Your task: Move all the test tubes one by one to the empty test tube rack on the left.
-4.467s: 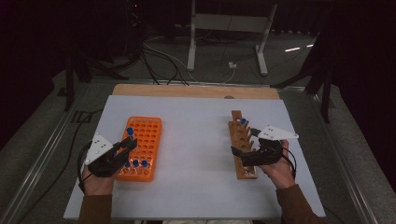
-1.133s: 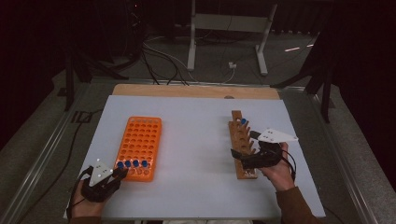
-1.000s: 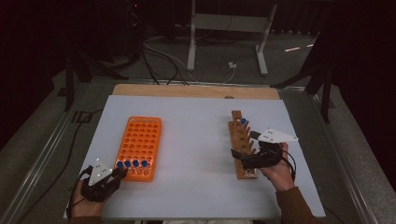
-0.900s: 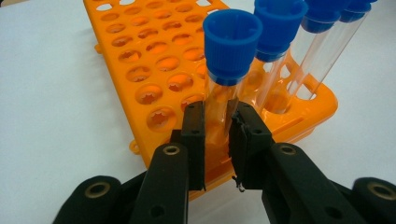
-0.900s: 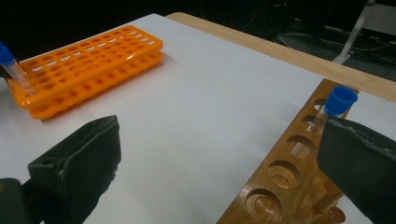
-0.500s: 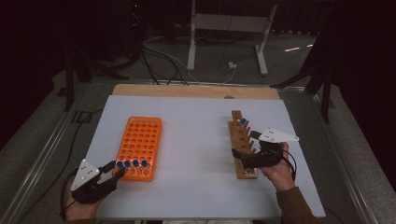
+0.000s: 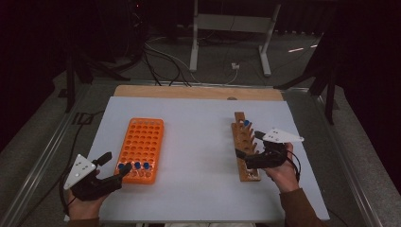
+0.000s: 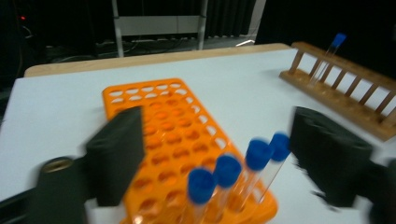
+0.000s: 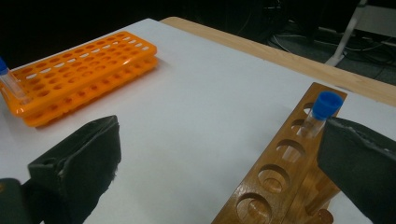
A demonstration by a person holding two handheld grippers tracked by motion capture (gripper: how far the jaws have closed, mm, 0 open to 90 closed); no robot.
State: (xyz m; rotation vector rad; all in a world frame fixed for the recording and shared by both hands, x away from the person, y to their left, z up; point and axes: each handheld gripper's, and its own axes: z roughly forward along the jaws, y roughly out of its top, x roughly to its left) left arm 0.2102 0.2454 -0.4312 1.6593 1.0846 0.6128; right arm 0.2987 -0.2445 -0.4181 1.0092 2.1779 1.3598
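An orange tube rack (image 7: 141, 144) lies left of centre on the table, with several blue-capped tubes (image 7: 136, 166) upright in its nearest row. My left gripper (image 7: 116, 164) hovers just off that near corner. Its jaws have just been opening and now stand open. In the left gripper view (image 8: 222, 163) the tubes (image 8: 258, 154) rise between the pads, and neither pad touches them. My right gripper (image 7: 248, 145) is open beside the wooden rack (image 7: 244, 151), which holds one blue-capped tube (image 7: 246, 123). In the right gripper view (image 9: 217, 170) that tube (image 9: 325, 105) stands by the right pad (image 9: 359, 168), untouched.
The white table top (image 7: 198, 142) has a wooden strip (image 7: 198, 92) along its far edge. Cables and a metal stand (image 7: 227, 28) are on the dark floor beyond. The orange rack (image 9: 79, 70) also shows far left in the right gripper view.
The left gripper has risen a little at the orange rack's near corner and its jaws have spread apart, leaving the tube standing in the rack. The right hand has stayed put.
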